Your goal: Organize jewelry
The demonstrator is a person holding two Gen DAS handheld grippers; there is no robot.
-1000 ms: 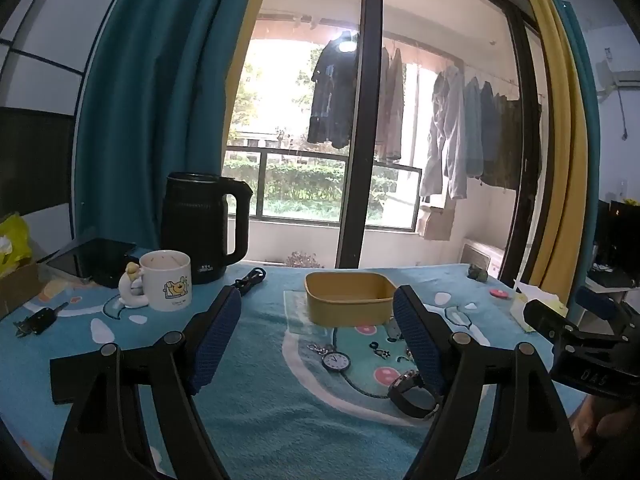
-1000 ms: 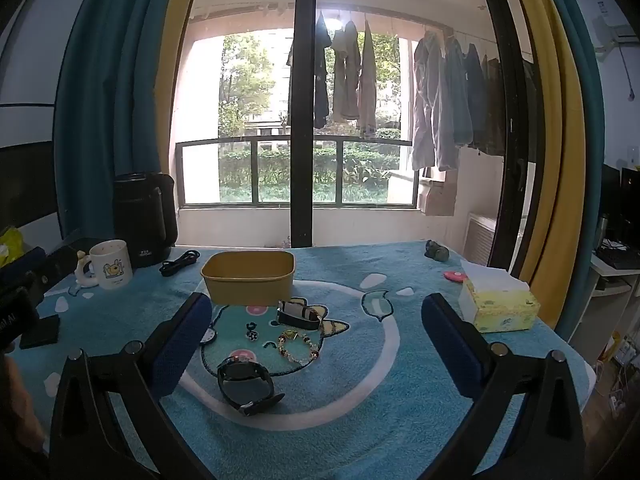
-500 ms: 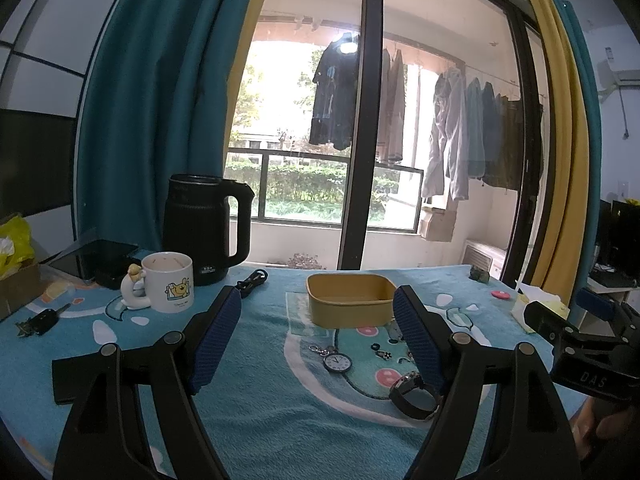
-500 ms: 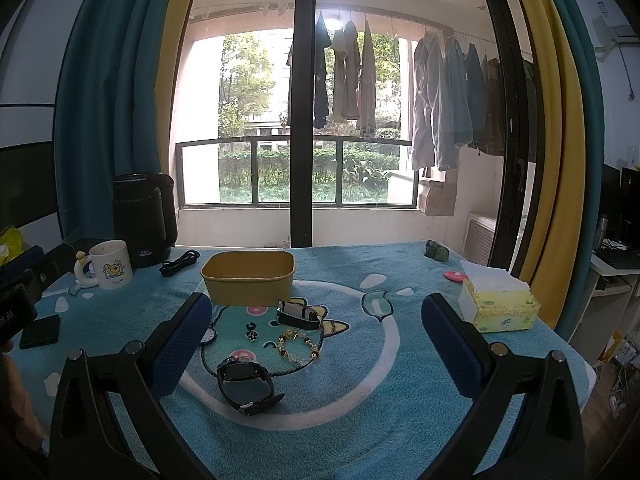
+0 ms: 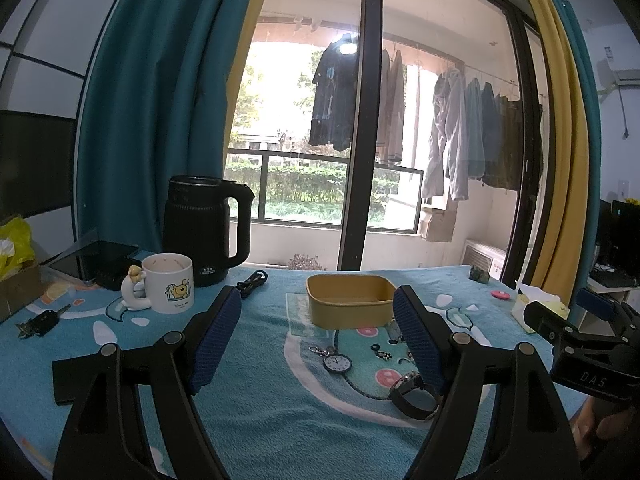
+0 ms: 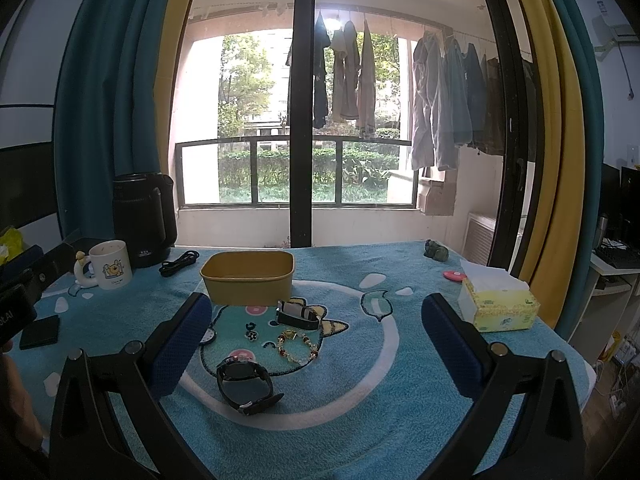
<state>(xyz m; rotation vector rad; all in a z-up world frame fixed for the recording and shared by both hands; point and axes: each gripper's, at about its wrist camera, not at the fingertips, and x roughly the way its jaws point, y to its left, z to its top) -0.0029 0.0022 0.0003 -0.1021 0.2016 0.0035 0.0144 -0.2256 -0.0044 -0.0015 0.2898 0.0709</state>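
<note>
Up above the table, the left gripper (image 5: 318, 338) hangs with its two blue-padded fingers (image 5: 214, 338) spread wide and nothing between them; the right gripper (image 6: 316, 342) is likewise held wide apart and empty. Between the left gripper's fingers lies a small round pocket watch with a white dial and a chain (image 5: 337, 362), and just right of it two tiny dark charms (image 5: 380, 352). Partly behind the left gripper's right finger rests a black round-faced wristwatch (image 5: 414, 394), which the right wrist view shows lying on its side, nearest the camera. Beyond that wristwatch are a beaded bracelet of gold and red beads (image 6: 298, 345) and a black band-style watch curled upright (image 6: 298, 316), the latter just before a shallow rectangular yellow tub (image 6: 248, 278) that looks empty from the right wrist view. All of this sits on a fluffy blue table cover with a cartoon print (image 6: 400, 380). Farther left stand a white mug with a cartoon figure (image 5: 168, 282) and a tall black electric kettle (image 5: 200, 228); a black cord (image 5: 252, 280) lies beside them. To the right sits a yellow tissue box (image 6: 498, 304).
</note>
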